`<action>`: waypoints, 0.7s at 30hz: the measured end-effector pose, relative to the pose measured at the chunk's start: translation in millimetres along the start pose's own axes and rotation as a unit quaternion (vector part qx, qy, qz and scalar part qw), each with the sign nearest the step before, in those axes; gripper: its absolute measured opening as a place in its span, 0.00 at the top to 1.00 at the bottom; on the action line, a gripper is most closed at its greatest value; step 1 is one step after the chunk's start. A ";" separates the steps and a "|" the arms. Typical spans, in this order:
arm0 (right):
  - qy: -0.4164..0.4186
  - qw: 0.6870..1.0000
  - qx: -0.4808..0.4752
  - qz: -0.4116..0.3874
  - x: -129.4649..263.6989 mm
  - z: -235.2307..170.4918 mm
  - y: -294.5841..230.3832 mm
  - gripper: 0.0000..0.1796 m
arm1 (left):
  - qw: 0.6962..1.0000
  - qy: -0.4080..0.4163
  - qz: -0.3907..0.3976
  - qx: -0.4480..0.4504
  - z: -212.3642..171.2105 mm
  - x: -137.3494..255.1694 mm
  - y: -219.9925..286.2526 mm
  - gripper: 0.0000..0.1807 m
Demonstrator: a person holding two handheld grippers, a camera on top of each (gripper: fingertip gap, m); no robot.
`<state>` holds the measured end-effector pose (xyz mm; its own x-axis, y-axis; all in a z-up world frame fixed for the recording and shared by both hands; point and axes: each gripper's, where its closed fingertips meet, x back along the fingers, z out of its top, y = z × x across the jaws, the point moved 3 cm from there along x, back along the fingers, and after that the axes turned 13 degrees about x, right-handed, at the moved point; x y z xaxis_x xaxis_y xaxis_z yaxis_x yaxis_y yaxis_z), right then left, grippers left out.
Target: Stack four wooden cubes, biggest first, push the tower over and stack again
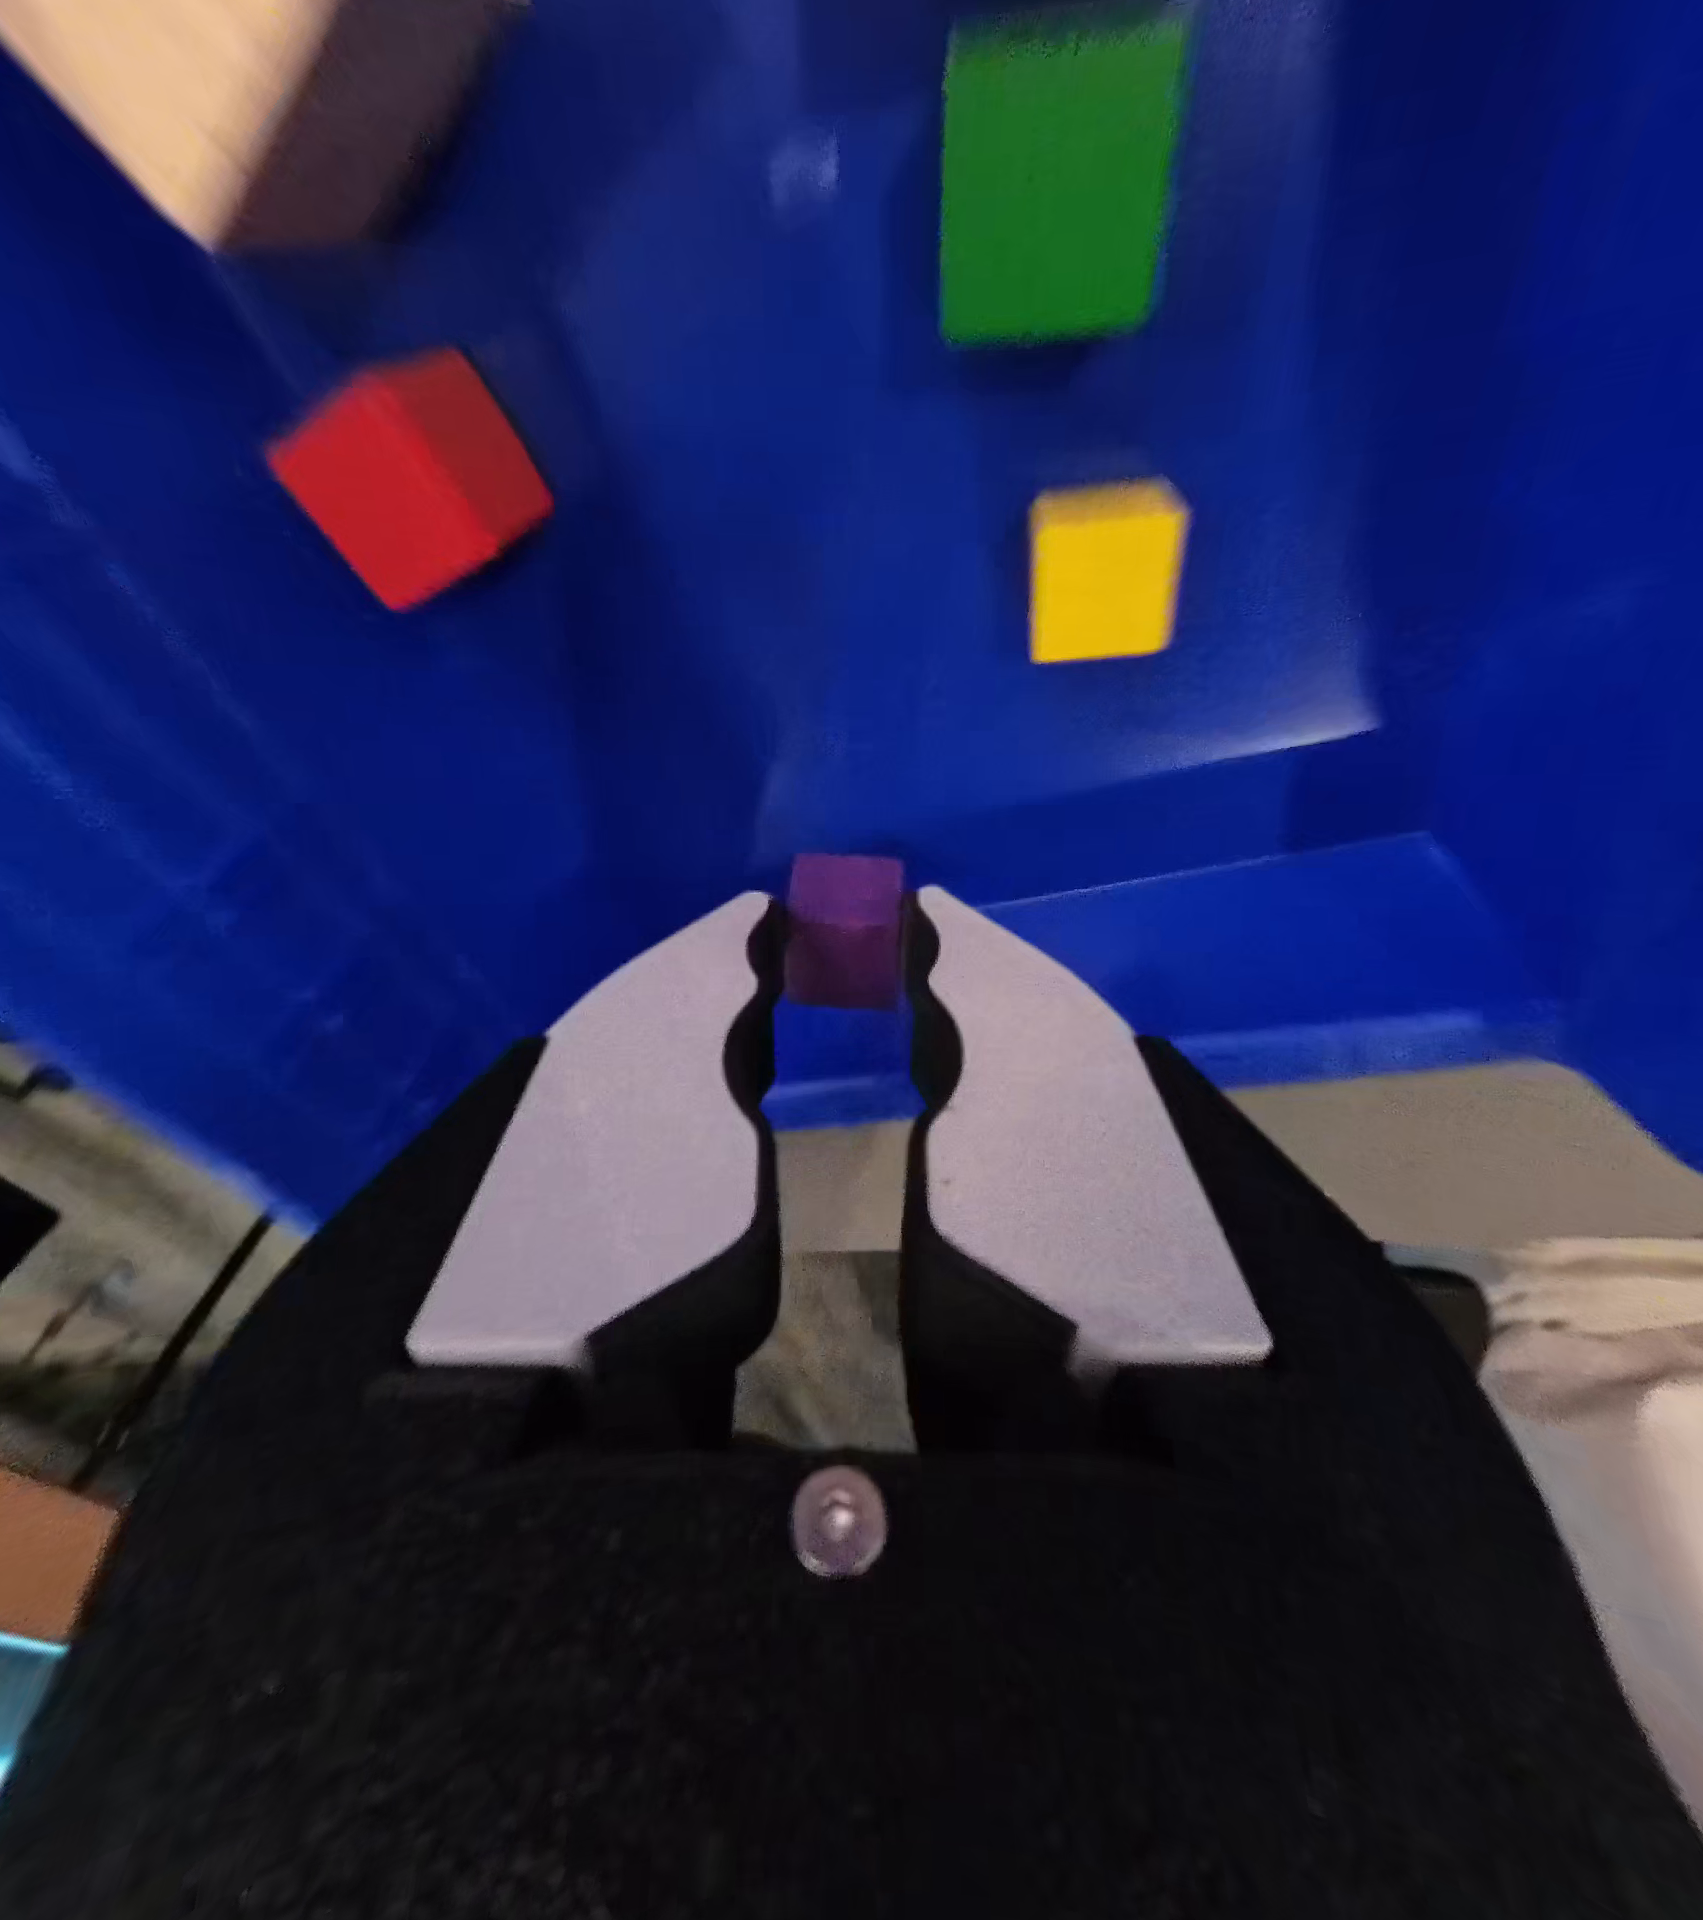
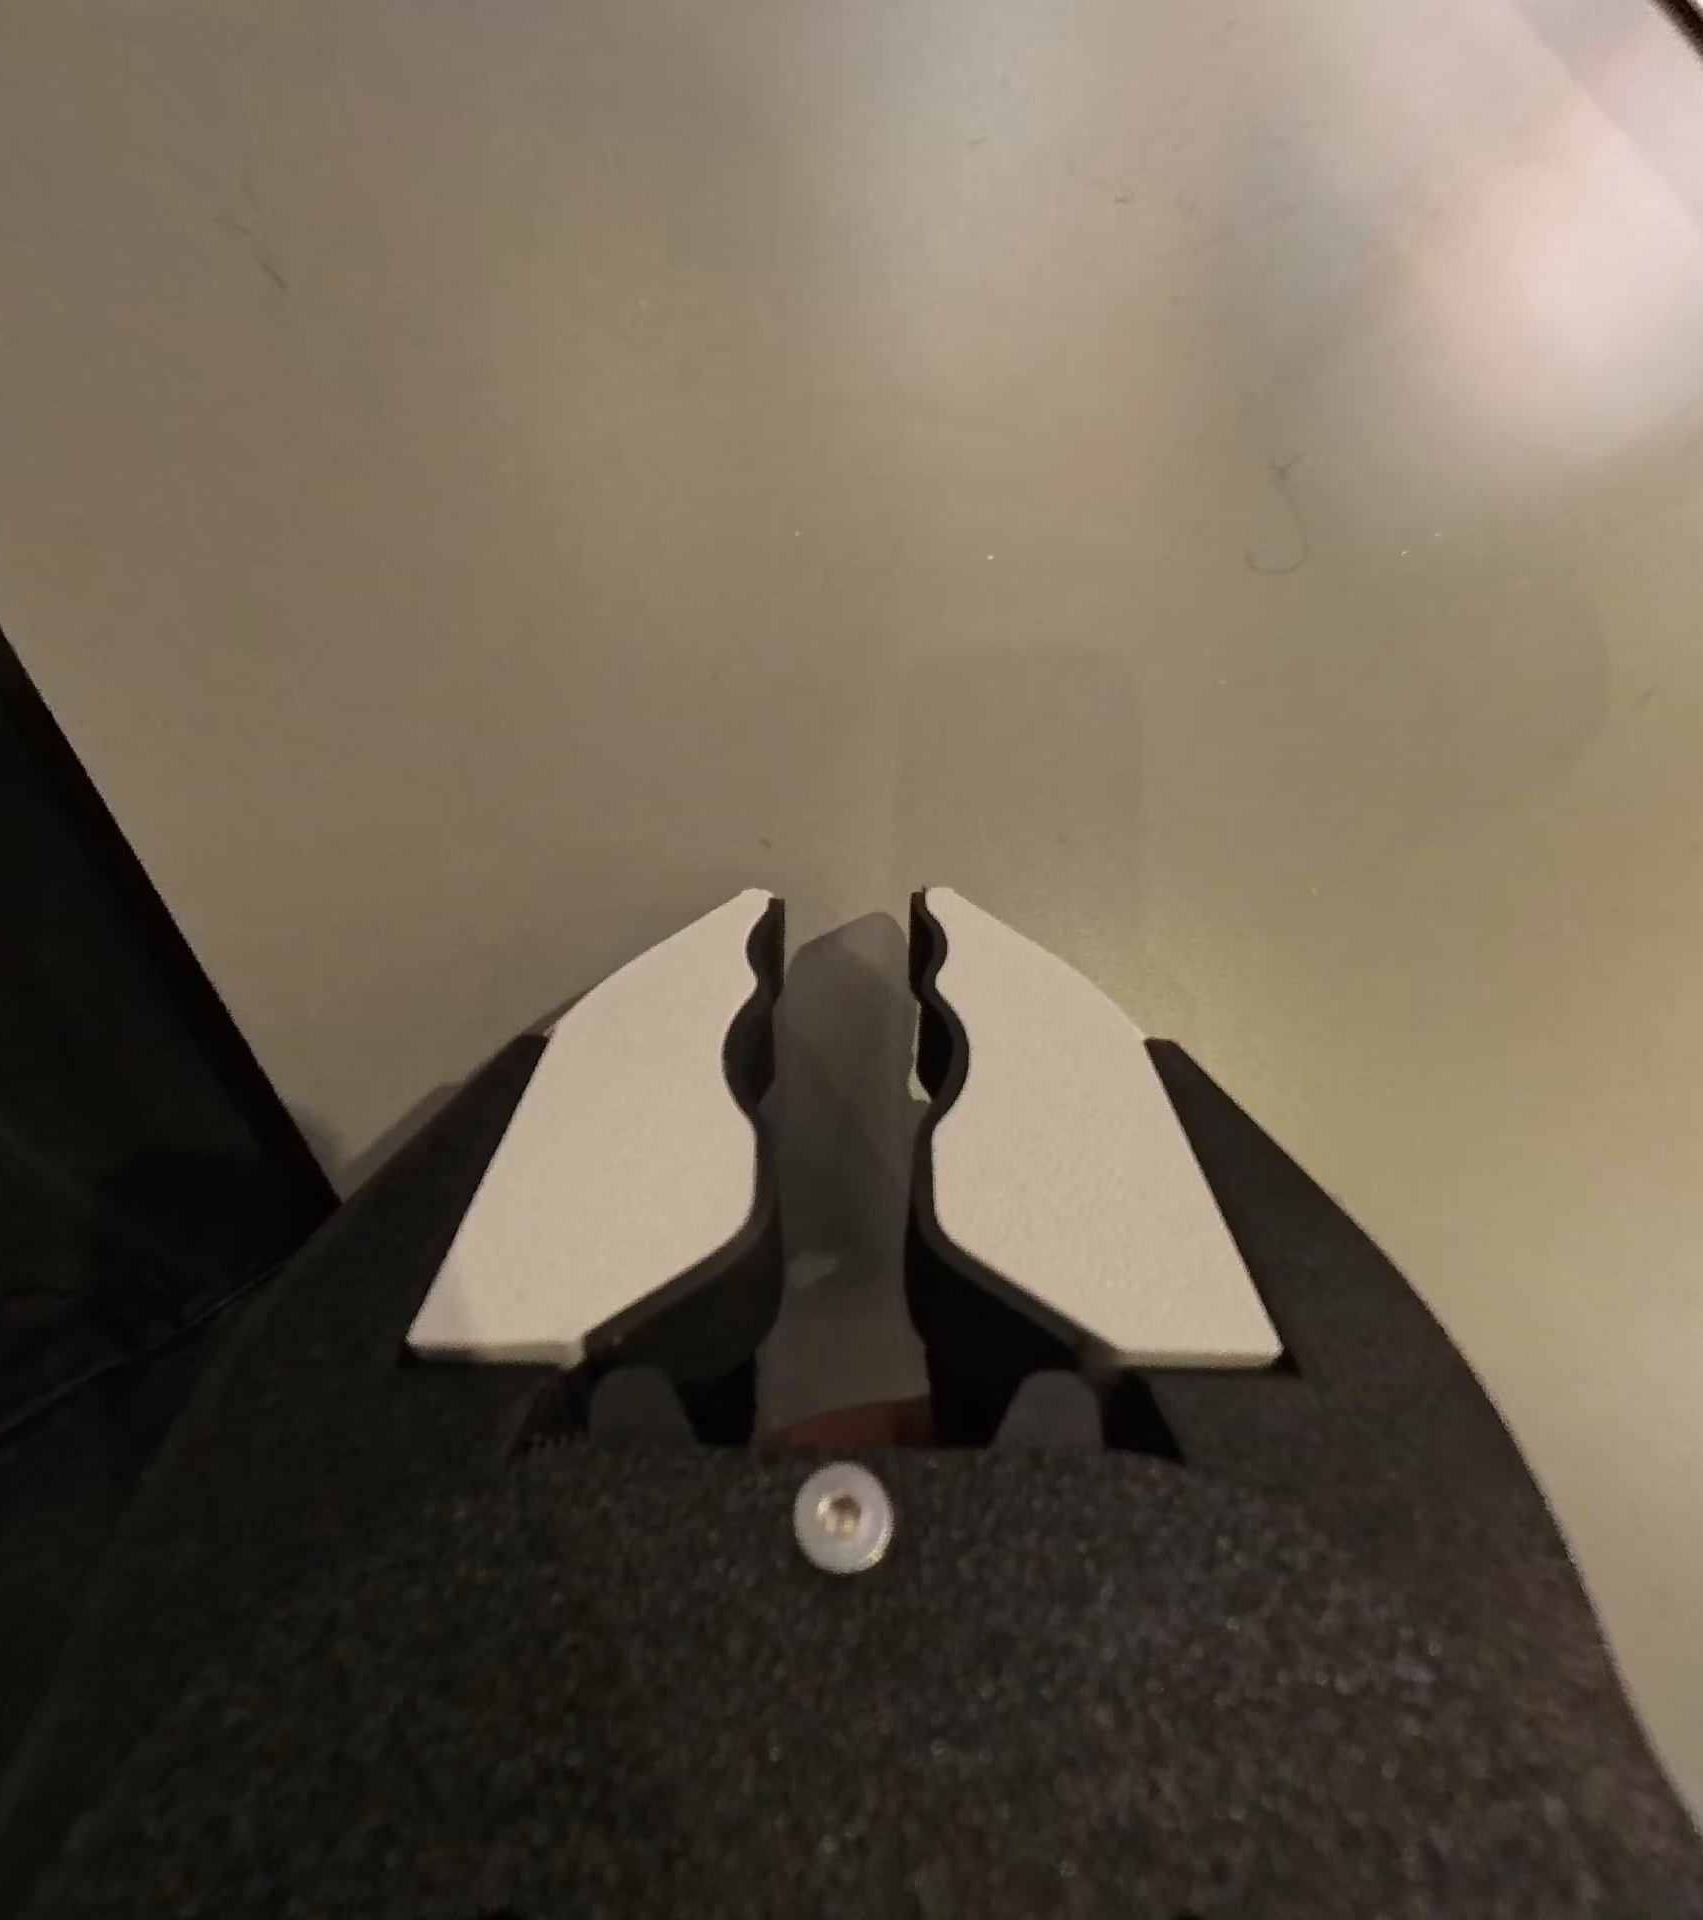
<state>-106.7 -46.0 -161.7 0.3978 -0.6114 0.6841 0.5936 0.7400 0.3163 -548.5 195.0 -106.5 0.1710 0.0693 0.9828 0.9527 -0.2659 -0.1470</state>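
Observation:
In the left wrist view my left gripper [image 1: 842, 920] is shut on a small purple cube [image 1: 844, 930], with both pads against its sides near the fingertips. It is over a blue tray [image 1: 1242, 935]. On the tray floor beyond lie a yellow cube [image 1: 1105, 571], a red cube [image 1: 411, 478], a larger green cube [image 1: 1060, 177] and a big plain wooden cube [image 1: 234, 104] at the top left. My right gripper [image 2: 847, 914] is open by a narrow gap, with nothing between its fingers, just above a bare pale table [image 2: 826, 416]. No cubes show in the right wrist view.
The blue tray's near rim [image 1: 1190, 1049] lies just under my left fingers. A pale cloth [image 1: 1657, 1403] is at the lower right. The table's left edge [image 2: 99, 831] borders a dark area in the right wrist view.

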 end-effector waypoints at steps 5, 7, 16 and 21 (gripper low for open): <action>-0.001 1.000 -0.003 0.002 -0.2 -0.4 0.4 0.87 | 0.964 0.234 -0.055 -0.114 28.6 136.1 68.2 0.88; -0.001 1.000 -0.004 0.003 -0.3 -0.4 0.4 0.87 | 0.935 0.301 -0.079 -0.169 34.6 177.8 117.4 0.88; 0.000 1.000 -0.001 0.000 -0.1 -0.1 0.3 0.87 | 0.916 0.228 -0.084 -0.319 97.1 113.7 320.3 0.88; 0.000 1.000 -0.001 0.000 0.0 -0.1 0.3 0.87 | 0.928 0.162 -0.057 -0.330 133.2 58.2 373.9 0.88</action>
<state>-106.5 -45.9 -161.6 0.3977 -0.6112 0.6843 0.5951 0.7395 0.3146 -148.9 227.7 -119.1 -0.1074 -0.1317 0.9855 0.5799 -0.8134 -0.0455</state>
